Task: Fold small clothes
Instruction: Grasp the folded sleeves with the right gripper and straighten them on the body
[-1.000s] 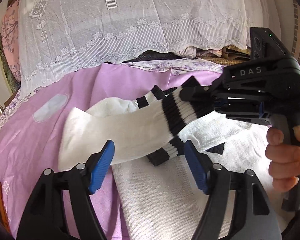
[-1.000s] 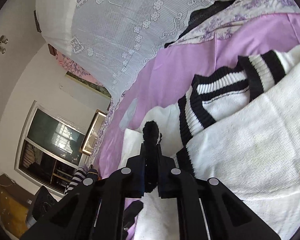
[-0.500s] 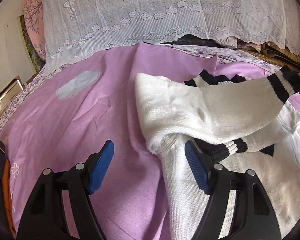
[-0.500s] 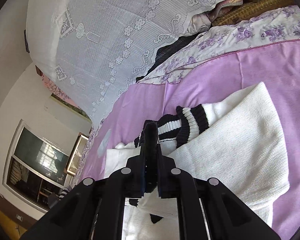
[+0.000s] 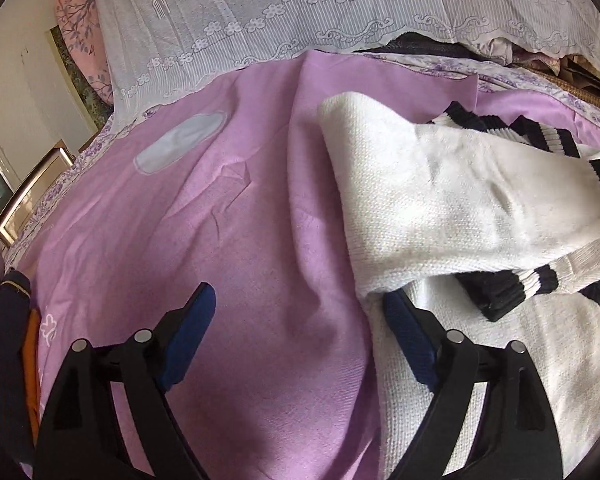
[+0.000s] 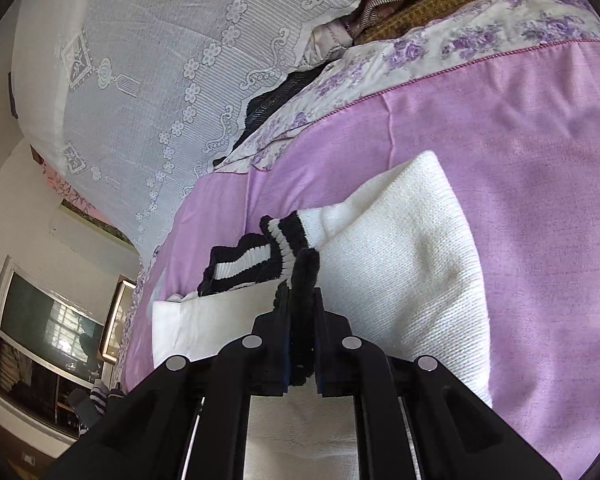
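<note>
A white knit sweater (image 5: pixel 440 200) with black-and-white striped cuffs (image 5: pixel 540 280) lies on the purple bedsheet (image 5: pixel 220 220). One sleeve is folded across its body toward the right. My left gripper (image 5: pixel 300 320) is open and empty, low over the sheet; its right finger (image 5: pixel 408 332) sits at the sweater's left edge. In the right wrist view my right gripper (image 6: pixel 302 304) is shut on the black ribbed edge (image 6: pixel 306 268) of the sweater (image 6: pixel 412 264) and holds it above the sheet. A striped cuff (image 6: pixel 256 256) lies just left of it.
A white lace cover (image 5: pixel 300 12) drapes the pile at the head of the bed. A pale oval patch (image 5: pixel 180 142) is on the sheet. Dark and orange clothes (image 5: pixel 16 340) lie at the left edge. A window (image 6: pixel 44 344) is far left.
My right gripper has carried the sleeve across the sweater to the right and out of the left wrist view. My left gripper has shifted left and lower, over the bare sheet.
</note>
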`<action>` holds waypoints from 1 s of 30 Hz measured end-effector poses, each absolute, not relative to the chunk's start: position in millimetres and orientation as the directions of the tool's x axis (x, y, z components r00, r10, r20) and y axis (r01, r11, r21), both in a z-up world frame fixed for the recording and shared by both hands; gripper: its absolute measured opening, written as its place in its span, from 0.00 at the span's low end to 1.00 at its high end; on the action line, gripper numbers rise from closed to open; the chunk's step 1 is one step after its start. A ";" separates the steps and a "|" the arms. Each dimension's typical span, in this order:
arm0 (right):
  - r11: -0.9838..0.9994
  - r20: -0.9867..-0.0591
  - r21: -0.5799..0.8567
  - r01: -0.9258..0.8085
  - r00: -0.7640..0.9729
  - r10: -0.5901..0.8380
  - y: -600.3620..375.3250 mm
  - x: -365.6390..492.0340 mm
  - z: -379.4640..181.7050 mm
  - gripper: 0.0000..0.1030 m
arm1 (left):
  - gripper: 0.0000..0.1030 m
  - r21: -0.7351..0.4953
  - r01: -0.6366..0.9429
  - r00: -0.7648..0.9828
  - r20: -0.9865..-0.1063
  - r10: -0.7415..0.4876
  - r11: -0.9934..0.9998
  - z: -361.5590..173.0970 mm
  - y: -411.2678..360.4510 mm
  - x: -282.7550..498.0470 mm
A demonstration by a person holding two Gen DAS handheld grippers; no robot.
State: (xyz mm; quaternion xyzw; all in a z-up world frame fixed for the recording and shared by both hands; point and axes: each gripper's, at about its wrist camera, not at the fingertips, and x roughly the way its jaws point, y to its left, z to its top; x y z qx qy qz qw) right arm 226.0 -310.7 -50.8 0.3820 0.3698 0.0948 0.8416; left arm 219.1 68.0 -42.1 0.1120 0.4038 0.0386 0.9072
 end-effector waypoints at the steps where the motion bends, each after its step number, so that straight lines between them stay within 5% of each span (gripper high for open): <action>1: 0.692 -0.556 0.709 0.133 0.709 0.434 -313.7 226.5 -53.2 0.09 | 0.82 0.235 0.022 0.670 -0.725 0.160 0.972 -42.5 68.0 218.4; 8: 0.681 -0.580 0.712 0.173 0.691 0.432 -323.0 229.1 -65.2 0.12 | 0.81 0.185 0.059 0.729 -0.679 0.084 0.981 -21.9 71.6 192.4; 12: 0.734 -0.601 0.643 0.219 0.739 0.305 -327.1 217.0 -44.7 0.20 | 0.81 0.135 0.059 0.772 -0.634 0.041 0.989 0.7 70.9 189.2; 16: 0.780 -0.563 0.601 0.176 0.786 0.256 -317.3 208.6 -20.6 0.20 | 0.81 0.199 0.064 0.787 -0.613 0.074 0.978 14.5 46.1 207.4; 25: 0.870 -0.621 0.491 0.037 0.715 0.320 -266.5 228.9 -30.8 0.20 | 0.83 0.165 0.096 0.682 -0.729 0.055 0.982 -29.2 12.9 263.0; 30: 0.863 -0.650 0.498 0.087 0.696 0.306 -281.5 236.2 -51.0 0.07 | 0.93 0.075 0.032 0.619 -0.785 0.039 0.997 -47.9 41.9 273.3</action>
